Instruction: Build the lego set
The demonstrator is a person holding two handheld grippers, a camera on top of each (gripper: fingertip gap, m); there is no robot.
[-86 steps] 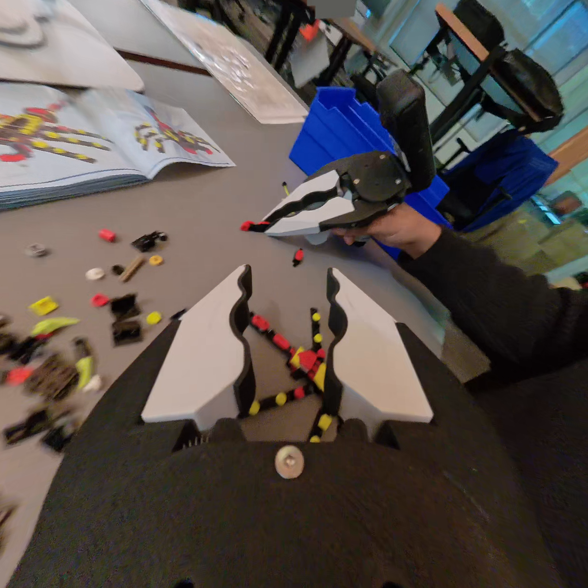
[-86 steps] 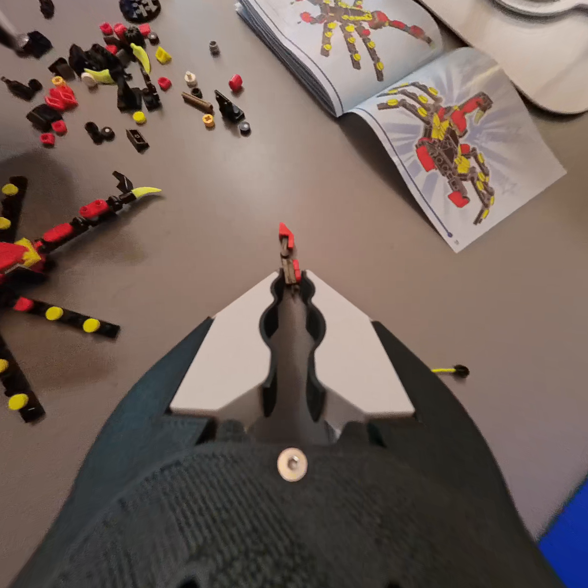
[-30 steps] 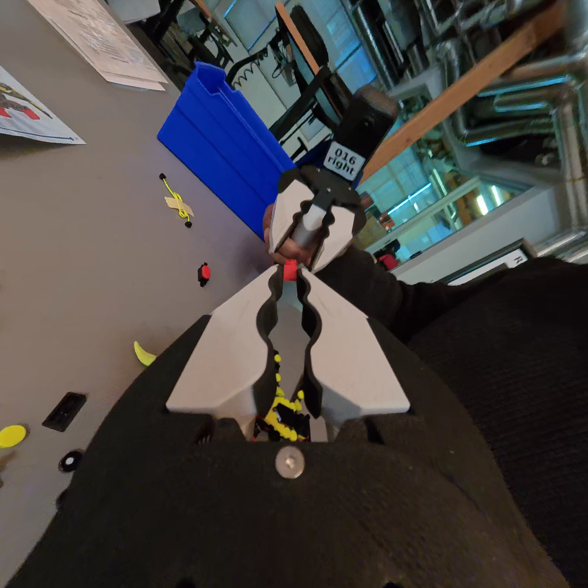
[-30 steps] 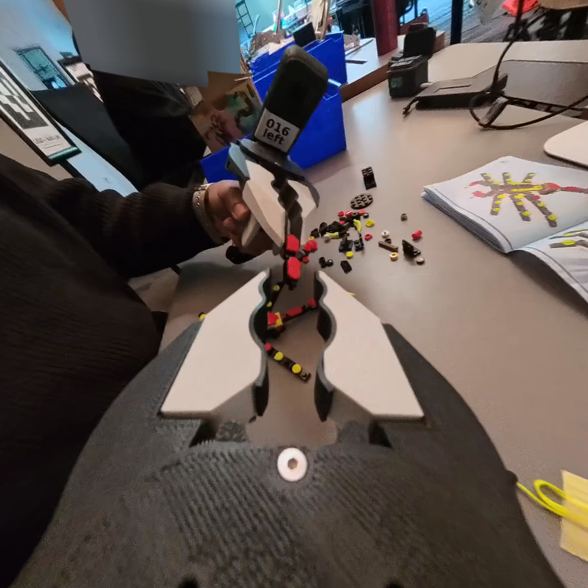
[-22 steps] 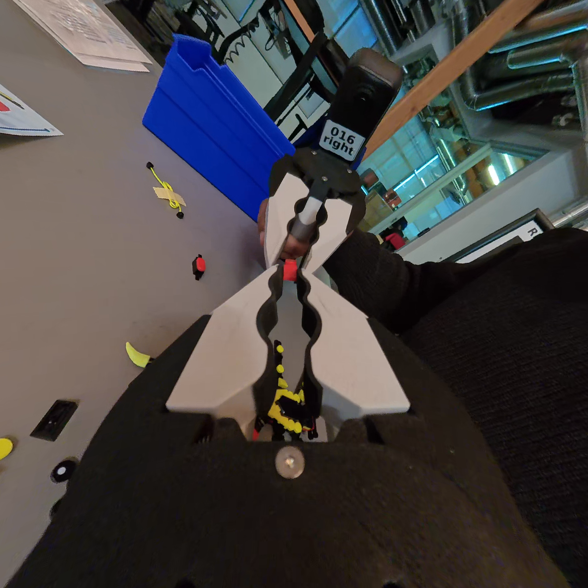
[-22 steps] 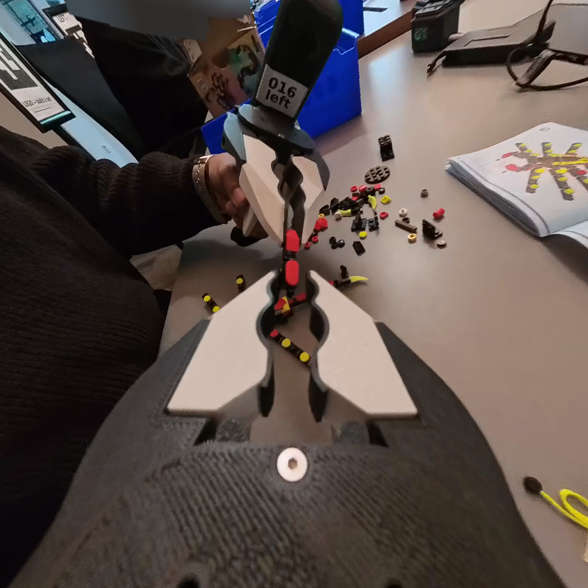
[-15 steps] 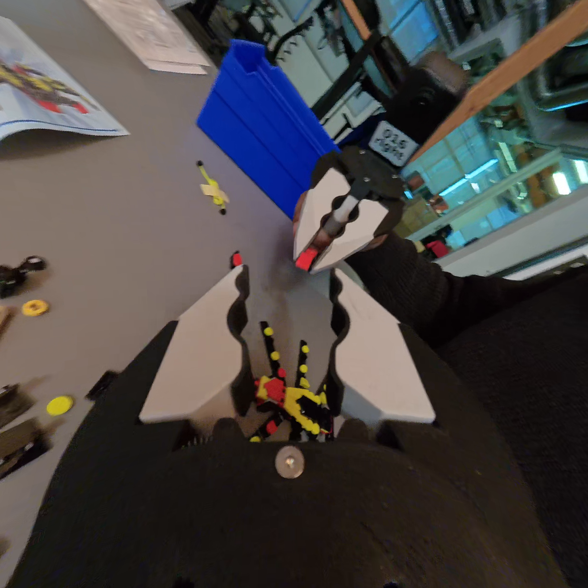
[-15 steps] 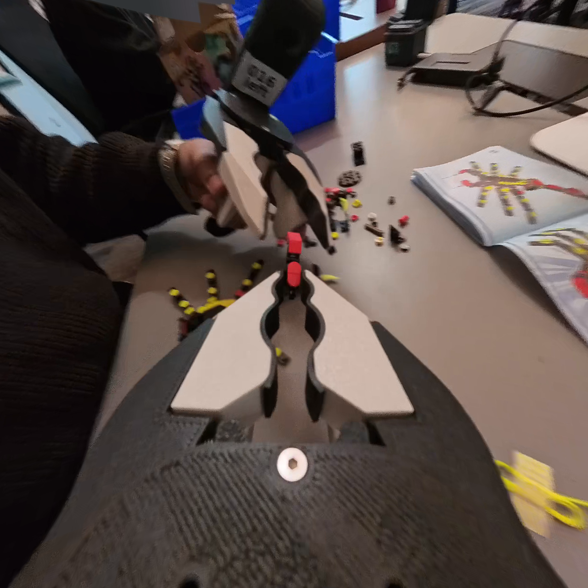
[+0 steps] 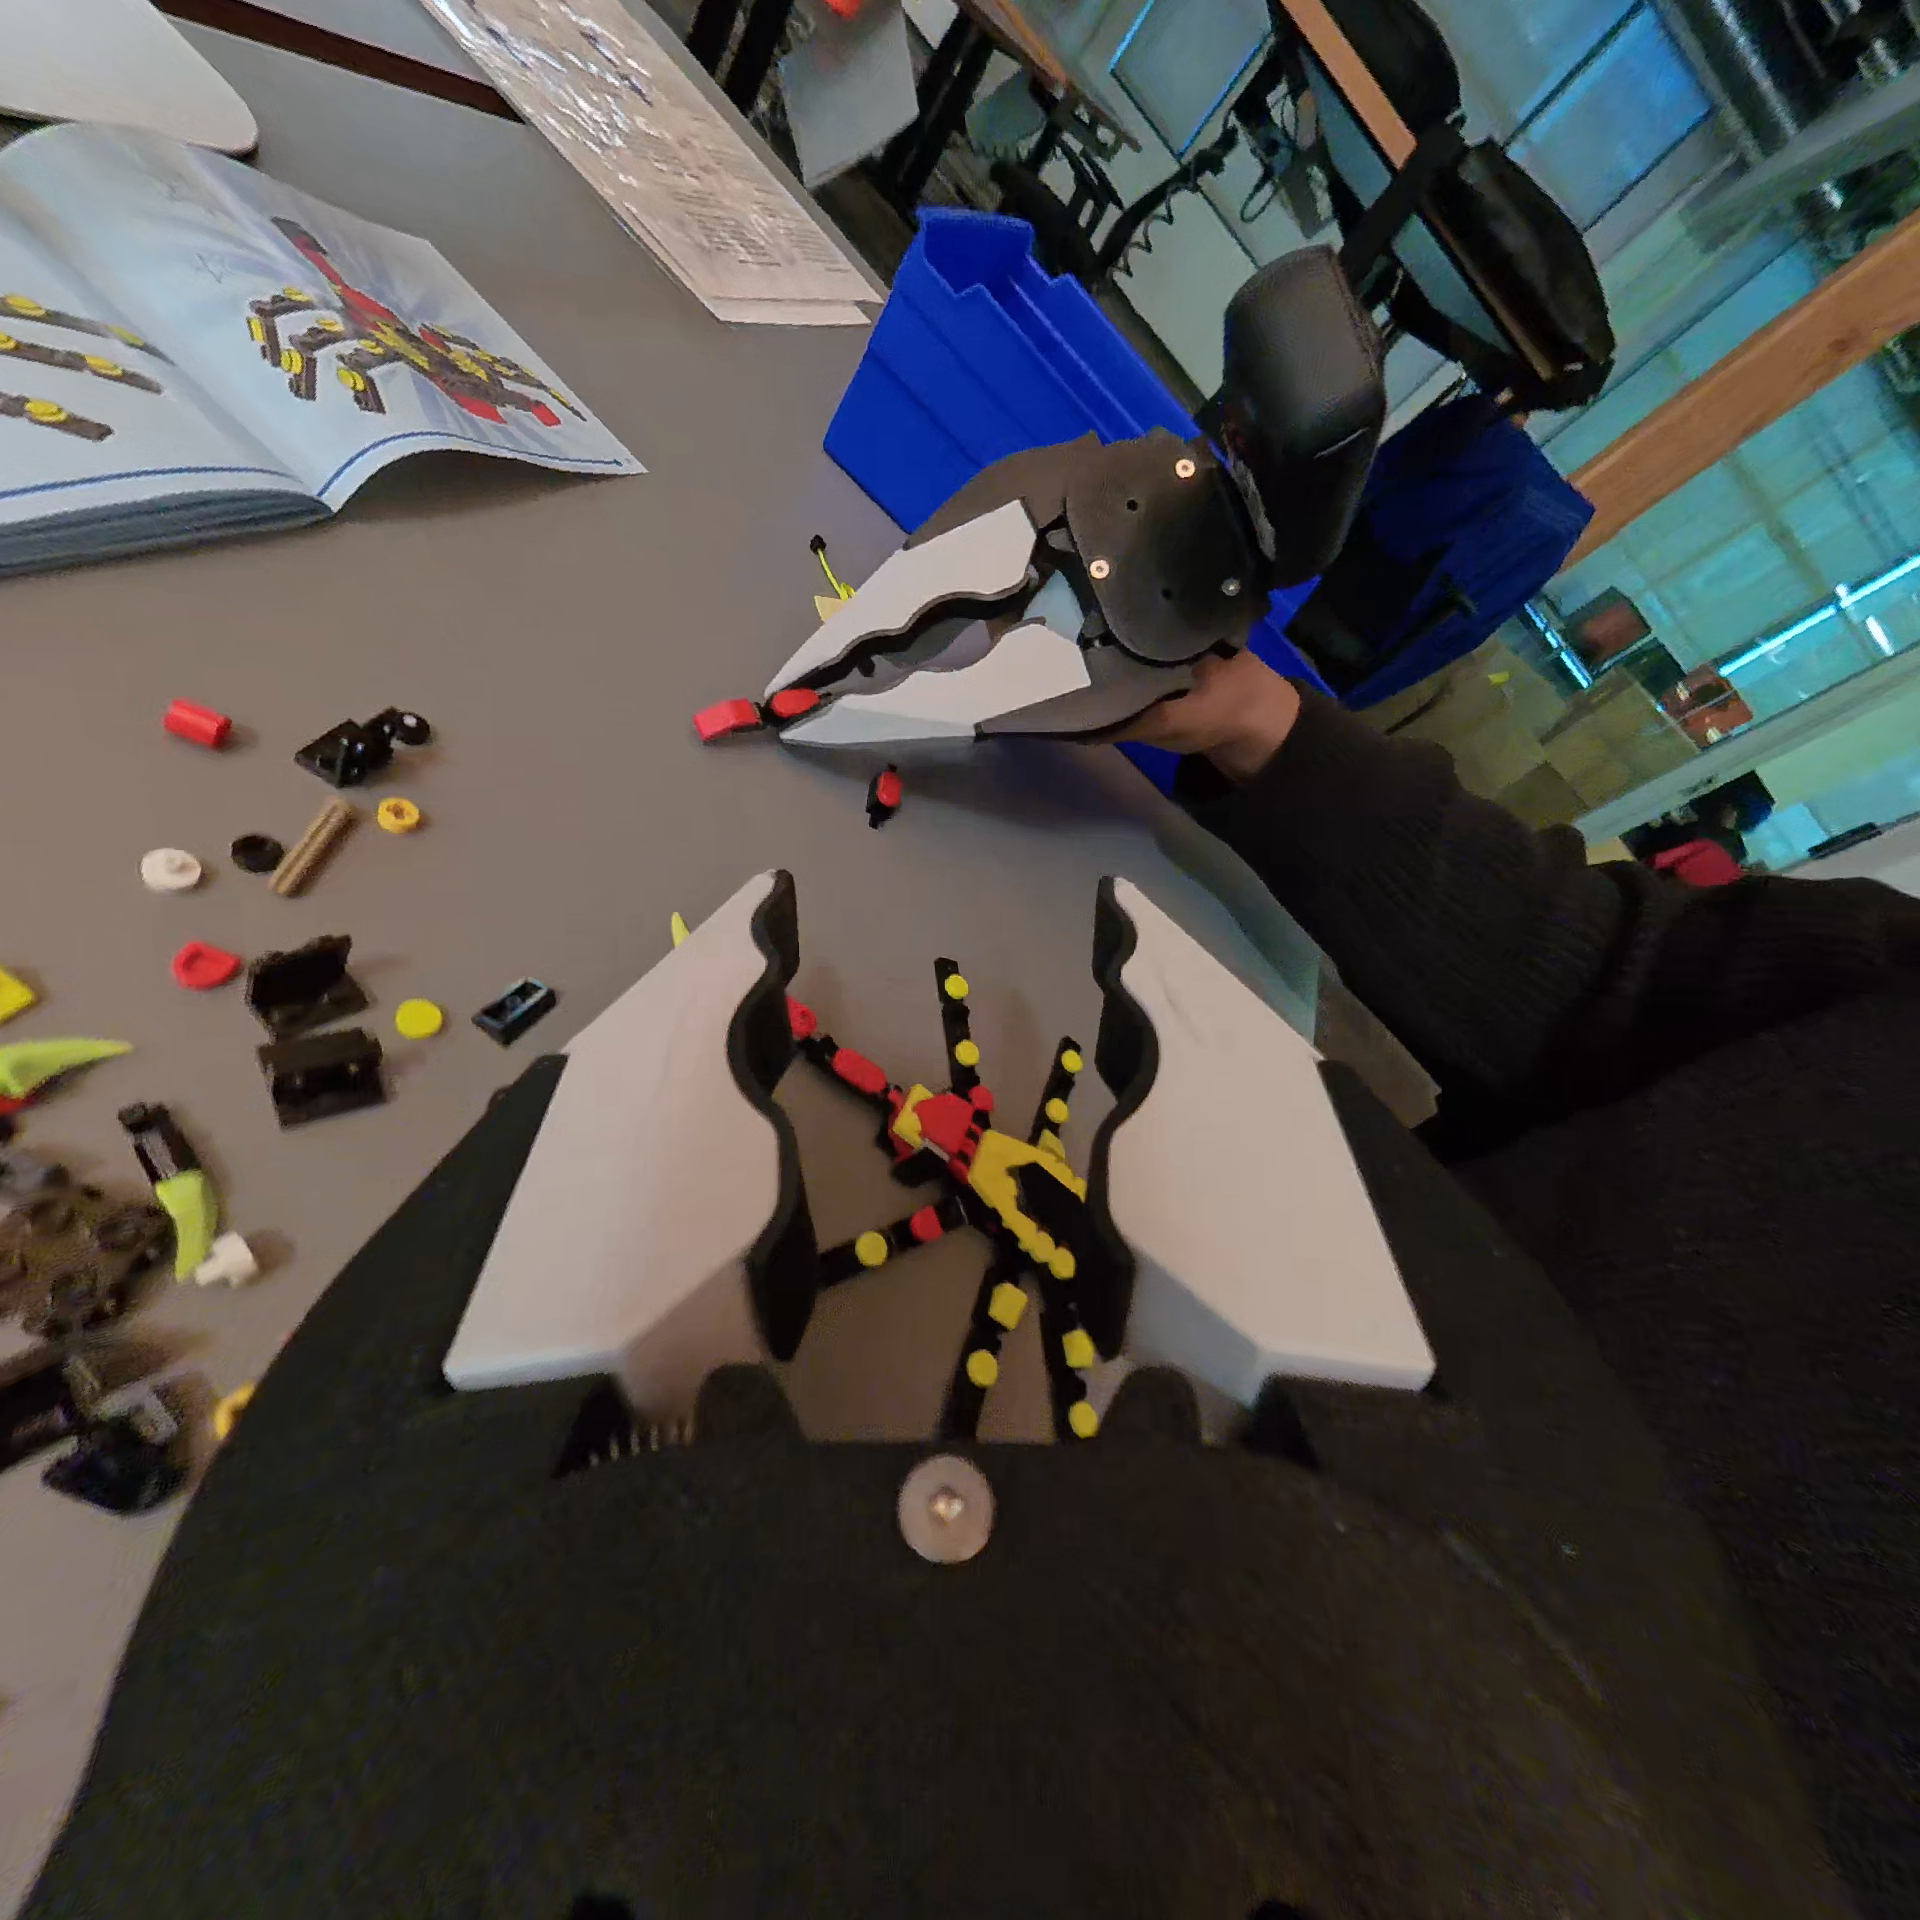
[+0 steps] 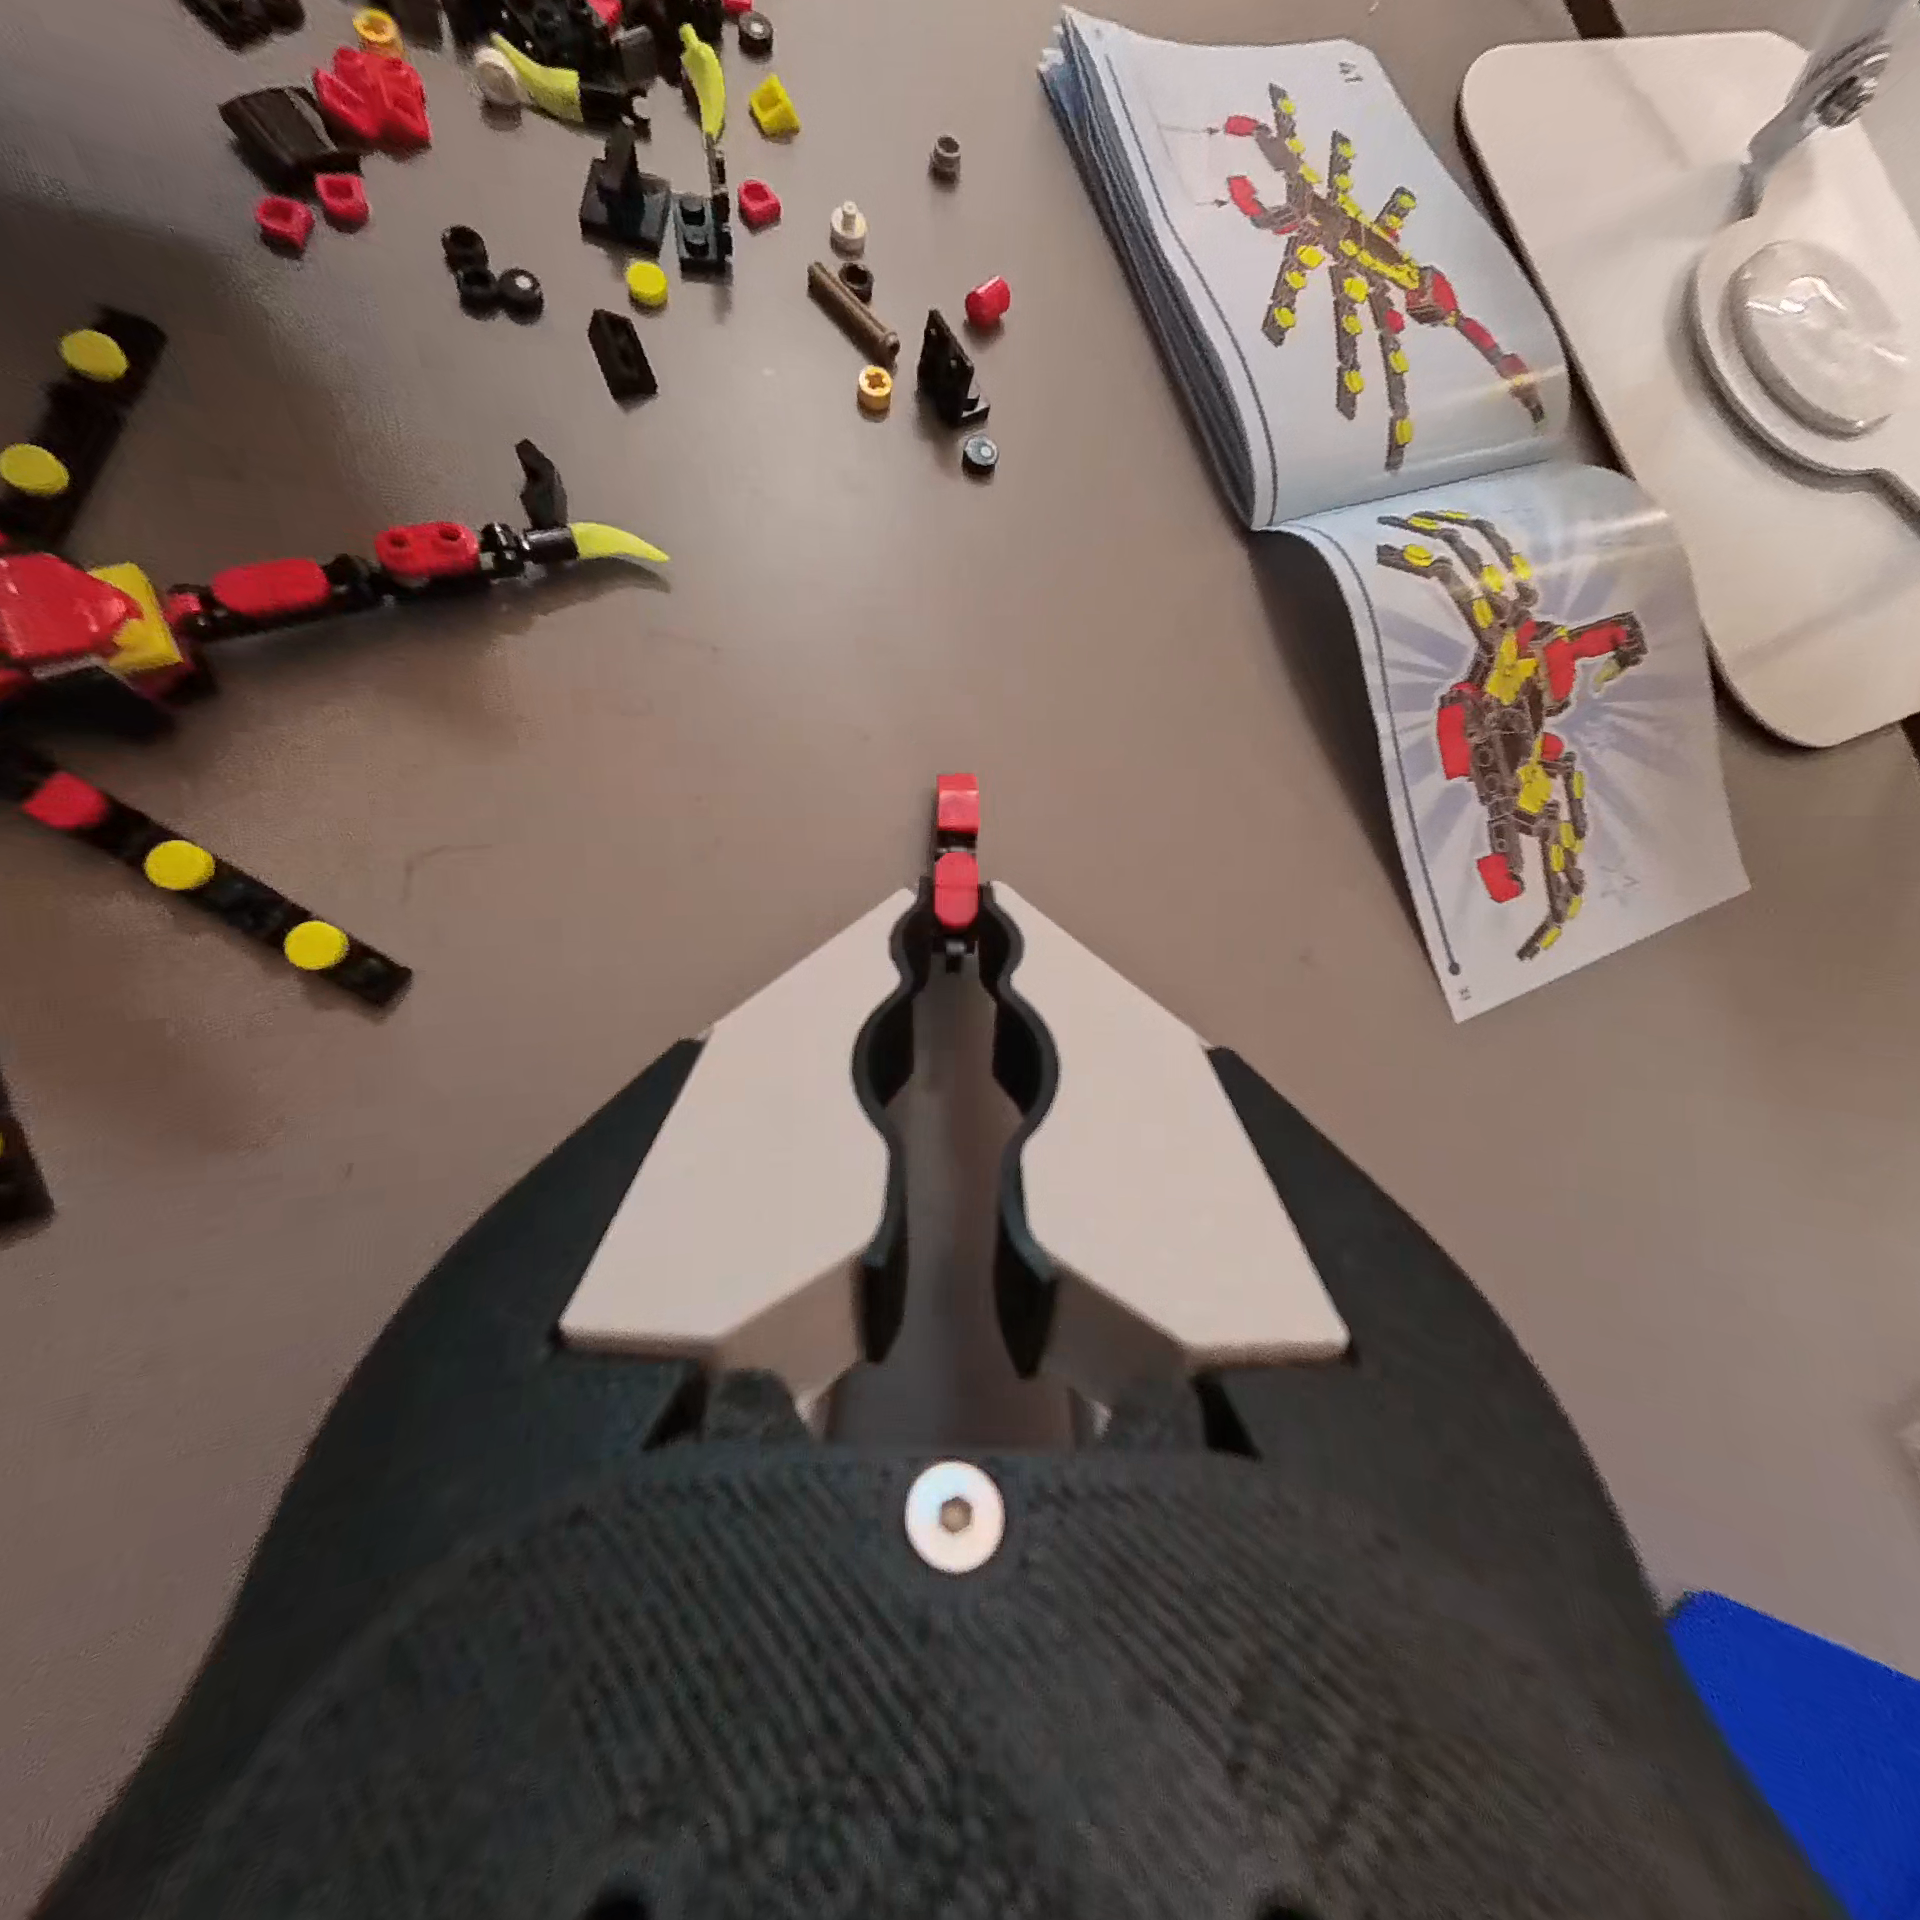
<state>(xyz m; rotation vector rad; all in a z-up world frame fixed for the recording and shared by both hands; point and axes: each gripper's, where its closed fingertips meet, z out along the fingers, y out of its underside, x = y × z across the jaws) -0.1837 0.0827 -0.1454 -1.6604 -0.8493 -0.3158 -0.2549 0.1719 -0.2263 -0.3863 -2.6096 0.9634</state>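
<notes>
A part-built lego spider [image 9: 966,1153] in black, red and yellow lies on the grey table; it also shows at the left edge of the right wrist view [image 10: 114,623]. My left gripper [image 9: 940,914] is open and empty, held above the spider. My right gripper [image 10: 951,904] is shut on a small red-and-black leg piece [image 10: 954,847], whose red tip sticks out past the fingertips. In the left wrist view the right gripper [image 9: 779,712] is low over the table beyond the spider, holding the same leg piece [image 9: 748,715].
Loose lego parts [image 10: 623,197] lie scattered on the left [image 9: 301,997]. An open instruction booklet [image 10: 1403,447] lies at the back [image 9: 208,343]. A blue bin [image 9: 997,364] stands at the table's right edge. A small red-and-black piece [image 9: 883,795] lies near the right gripper. A white lamp base [image 10: 1766,343] stands beyond the booklet. My right fingertips sit around 15 cm from my left ones.
The two grippers were tip to tip on the red piece in the air. My left gripper has opened and dropped over the spider; my right gripper, still holding the leg piece, has swung down toward the table.
</notes>
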